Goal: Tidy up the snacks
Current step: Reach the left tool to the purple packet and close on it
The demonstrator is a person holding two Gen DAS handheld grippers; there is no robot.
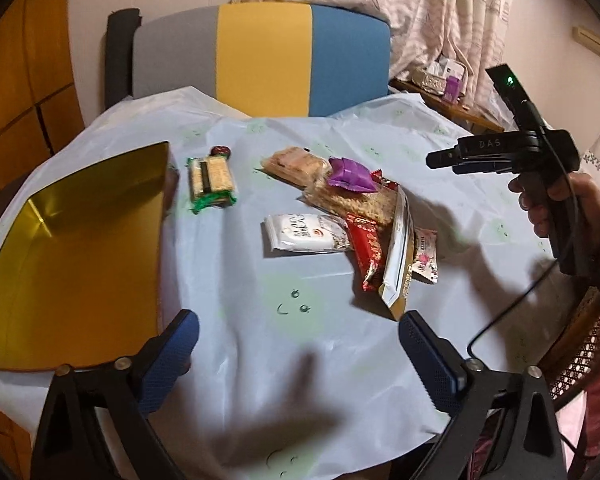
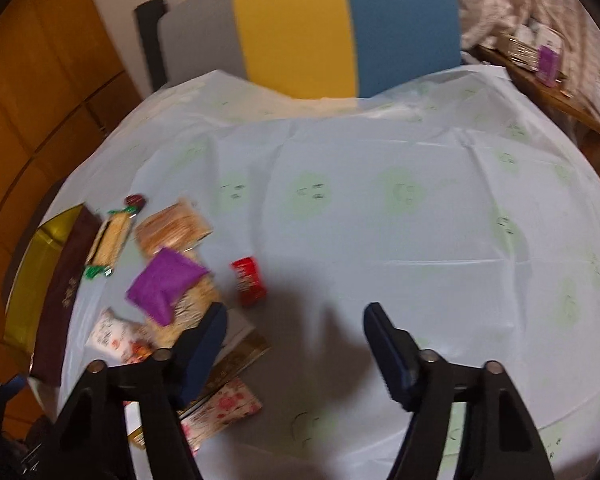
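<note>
A pile of snack packets lies on the pale blue tablecloth (image 1: pixel 240 272): a purple packet (image 1: pixel 350 176) on top, a white packet (image 1: pixel 302 232), a red packet (image 1: pixel 366 252), a gold-edged packet (image 1: pixel 398 264) and a floral packet (image 1: pixel 426 256). A green-ended cracker pack (image 1: pixel 212 180) lies apart to the left, near a gold box (image 1: pixel 76 256). My left gripper (image 1: pixel 298 344) is open and empty above the near table. My right gripper (image 2: pixel 296 344) is open and empty; in the left wrist view it (image 1: pixel 436 160) hovers right of the pile. In the right wrist view the purple packet (image 2: pixel 164 282), a red packet (image 2: pixel 249 280) and the gold box (image 2: pixel 40 276) show at left.
A grey, yellow and blue chair (image 1: pixel 260 60) stands behind the table. A wooden side table (image 1: pixel 444 100) with small items is at the back right, before a curtain. A cane chair (image 1: pixel 584 356) is at the right edge. Wooden panels are on the left.
</note>
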